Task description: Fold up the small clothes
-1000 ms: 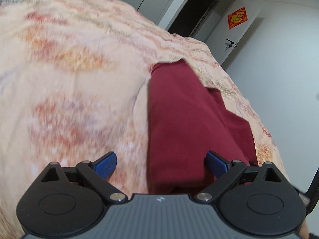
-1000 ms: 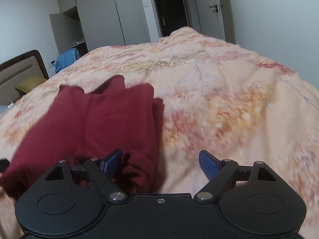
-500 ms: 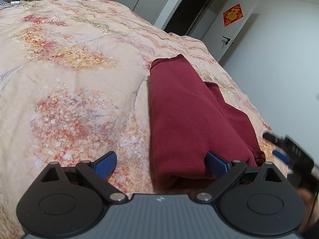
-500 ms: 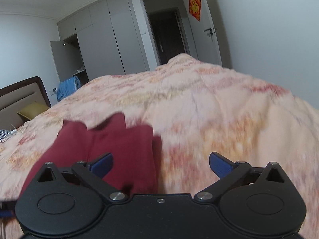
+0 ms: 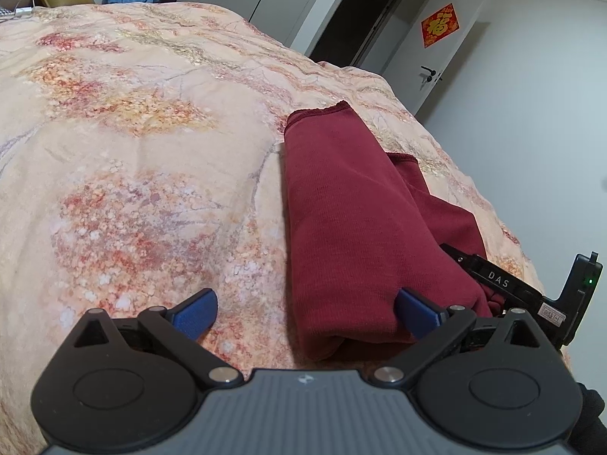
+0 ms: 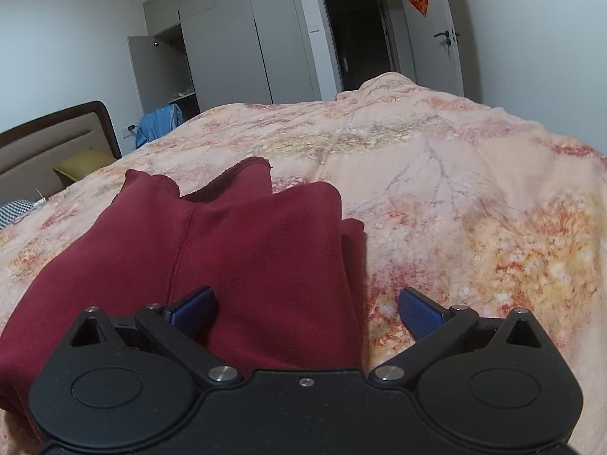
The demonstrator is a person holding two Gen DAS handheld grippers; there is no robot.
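Observation:
A dark red garment (image 5: 353,227) lies folded in a long strip on the floral bedspread (image 5: 132,151). It also shows in the right wrist view (image 6: 227,250), with its hem ends at the far side. My left gripper (image 5: 307,313) is open and empty, just above the garment's near left edge. My right gripper (image 6: 307,309) is open and empty, over the garment's near right edge. The right gripper's black body (image 5: 531,292) shows in the left wrist view beside the garment's right side.
The bedspread (image 6: 474,208) fills most of both views. A headboard (image 6: 49,144) and yellow pillow (image 6: 83,163) stand at the left. Grey wardrobes (image 6: 235,57), a dark doorway (image 6: 360,38) and a white door (image 5: 428,57) lie beyond the bed. Blue clothing (image 6: 159,123) hangs by the wardrobe.
Both grippers have pulled back slightly from the garment and stay open. The right gripper has come into the left wrist view and dipped back toward the garment.

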